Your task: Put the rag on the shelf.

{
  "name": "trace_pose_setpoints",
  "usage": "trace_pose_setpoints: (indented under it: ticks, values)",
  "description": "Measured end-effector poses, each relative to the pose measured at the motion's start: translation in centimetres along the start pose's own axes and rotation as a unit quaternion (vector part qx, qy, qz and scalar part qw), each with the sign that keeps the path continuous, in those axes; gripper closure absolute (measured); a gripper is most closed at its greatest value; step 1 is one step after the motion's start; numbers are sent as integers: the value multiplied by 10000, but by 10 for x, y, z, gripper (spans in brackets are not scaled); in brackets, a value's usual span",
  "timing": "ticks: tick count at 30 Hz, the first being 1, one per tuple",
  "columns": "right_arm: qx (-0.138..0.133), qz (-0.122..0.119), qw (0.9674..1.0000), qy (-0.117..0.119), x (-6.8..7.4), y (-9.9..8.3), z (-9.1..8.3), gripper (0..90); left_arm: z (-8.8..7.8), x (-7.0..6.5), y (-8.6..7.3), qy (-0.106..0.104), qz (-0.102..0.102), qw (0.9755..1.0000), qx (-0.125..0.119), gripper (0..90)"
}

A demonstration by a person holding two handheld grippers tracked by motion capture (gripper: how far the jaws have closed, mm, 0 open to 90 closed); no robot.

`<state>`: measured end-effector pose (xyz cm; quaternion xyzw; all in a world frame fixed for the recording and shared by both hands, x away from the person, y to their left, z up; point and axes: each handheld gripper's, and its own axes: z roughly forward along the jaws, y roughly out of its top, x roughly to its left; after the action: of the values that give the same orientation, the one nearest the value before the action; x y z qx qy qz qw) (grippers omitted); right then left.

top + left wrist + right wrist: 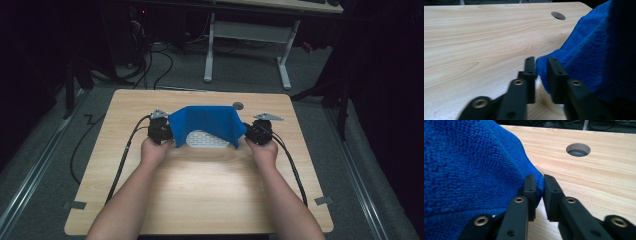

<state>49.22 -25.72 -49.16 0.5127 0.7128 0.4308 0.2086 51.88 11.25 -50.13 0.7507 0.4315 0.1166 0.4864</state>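
A blue cloth (205, 120) hangs spread between my two grippers over a white perforated object (202, 140) on the wooden table (200, 190). My left gripper (169, 135) is at the cloth's left corner. In the left gripper view the left gripper (541, 61) has its jaws slightly apart, with the corner of the cloth (586, 55) lying between them and the white object (549, 100) below. My right gripper (248, 133) is at the right corner. Seen in the right gripper view, the right gripper (539, 178) has a narrow gap holding a tip of the cloth (469, 165).
A round cable hole (238, 105) sits in the table just behind the cloth, also visible as a hole (558, 15) and a hole (578, 149) in the gripper views. Black cables trail off both grippers. A white desk frame (210, 50) stands on the floor beyond.
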Motion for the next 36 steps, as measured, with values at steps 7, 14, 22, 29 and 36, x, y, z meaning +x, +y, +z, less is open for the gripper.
trace_pose_setpoints:
  ticks: [7, 14, 22, 29, 36]
  values:
    - [-10, -67, 9999, -118, -2, 6, -9, 739, -18, 5, 2, 200, 39, 9997, -132, 645]
    - [-156, -159, 9994, -268, -7, 18, -29, 685, -35, 5, 5, 394, 129, 9987, -282, 616]
    - [-243, -239, 9989, -323, -7, 24, -45, 656, -52, 6, 3, 519, 217, 9978, -339, 609]
    - [-266, -327, 9985, -336, -4, 26, -52, 643, -67, 6, -2, 638, 290, 9968, -372, 598]
    - [-268, -455, 9980, -333, 3, 23, -58, 611, -82, 2, -12, 758, 509, 9953, -333, 545]
